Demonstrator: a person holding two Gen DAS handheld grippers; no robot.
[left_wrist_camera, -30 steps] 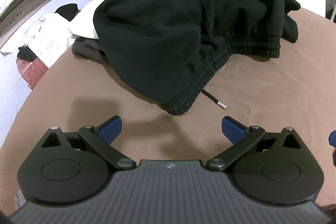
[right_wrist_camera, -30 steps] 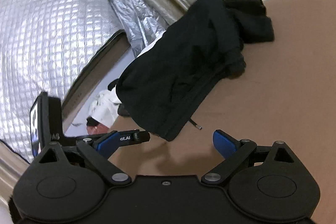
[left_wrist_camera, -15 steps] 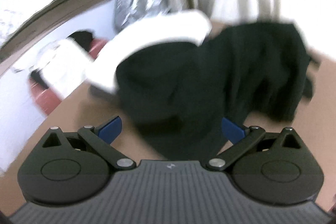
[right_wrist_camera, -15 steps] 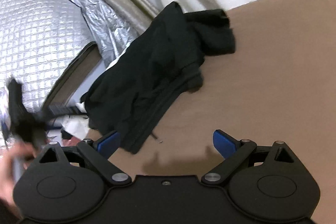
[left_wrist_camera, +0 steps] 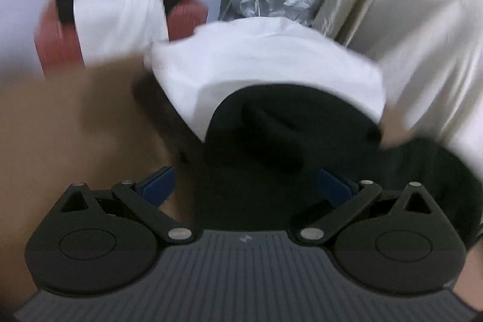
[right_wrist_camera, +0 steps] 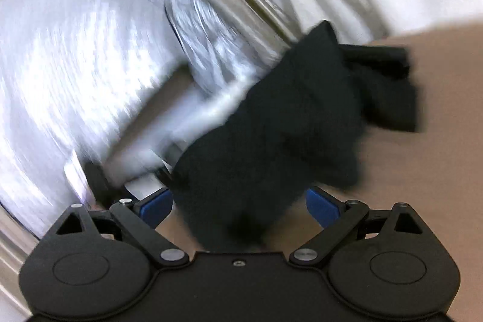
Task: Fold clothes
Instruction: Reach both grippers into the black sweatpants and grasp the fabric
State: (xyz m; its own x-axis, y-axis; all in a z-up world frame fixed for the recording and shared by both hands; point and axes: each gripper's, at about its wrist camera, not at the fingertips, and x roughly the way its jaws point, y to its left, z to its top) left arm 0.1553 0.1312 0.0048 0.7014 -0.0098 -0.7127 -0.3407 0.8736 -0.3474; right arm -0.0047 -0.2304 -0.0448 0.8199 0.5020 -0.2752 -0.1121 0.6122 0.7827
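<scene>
Black garment (right_wrist_camera: 286,129) bunched, long axis running diagonally away on brown surface (right_wrist_camera: 437,171); left tongs (left_wrist_camera: 246,189) and right tongs (right_wrist_camera: 238,201) both wide, empty.

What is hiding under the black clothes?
A white garment pokes out from under the black clothes. Anything deeper in the pile is covered, and the picture is blurry.

We find no readable text, label, brand or number in either view. The only mark is a small pale emblem, too blurred to read, on the ribbed grey housing (left_wrist_camera: 246,276) of the left gripper (left_wrist_camera: 244,186), centred near the housing's front edge. The right-wrist view carries no markings.
</scene>
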